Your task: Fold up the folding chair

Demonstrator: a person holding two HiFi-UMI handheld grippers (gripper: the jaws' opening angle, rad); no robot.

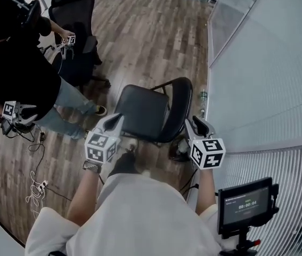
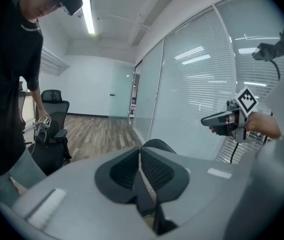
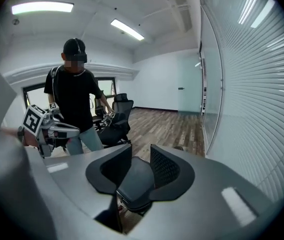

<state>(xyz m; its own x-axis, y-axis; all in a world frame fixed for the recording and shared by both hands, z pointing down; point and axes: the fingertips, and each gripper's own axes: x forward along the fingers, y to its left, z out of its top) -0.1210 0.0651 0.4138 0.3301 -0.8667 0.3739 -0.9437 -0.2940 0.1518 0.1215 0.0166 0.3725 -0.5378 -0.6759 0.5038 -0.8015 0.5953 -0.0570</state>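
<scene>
One chair (image 1: pixel 143 111) — beside right gripper (image 1: pixel 197 122) (unfolded)

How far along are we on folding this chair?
Nothing is done yet: the folding chair stands open, seat flat. In hand: the left gripper, jaws shut, sits at the seat's front edge; the right gripper, jaws apart, is beside the backrest, gripping nothing. Left: grasp it and fold seat against backrest.

1. Folding chair (image 1: pixel 143 111): black seat, backrest and frame.
2. Floor (image 1: pixel 140 31): brown-grey wood planks.
3. Left tongs (image 1: pixel 115 120) and right tongs (image 1: pixel 196 122): grey and black, each with a white cube of black square markers.
4. Other person (image 1: pixel 17 73): black shirt, pale blue jeans.
5. Office chair (image 1: pixel 79 20): black.
6. Blinds (image 1: pixel 284 159): pale grey, horizontal stripes.
</scene>
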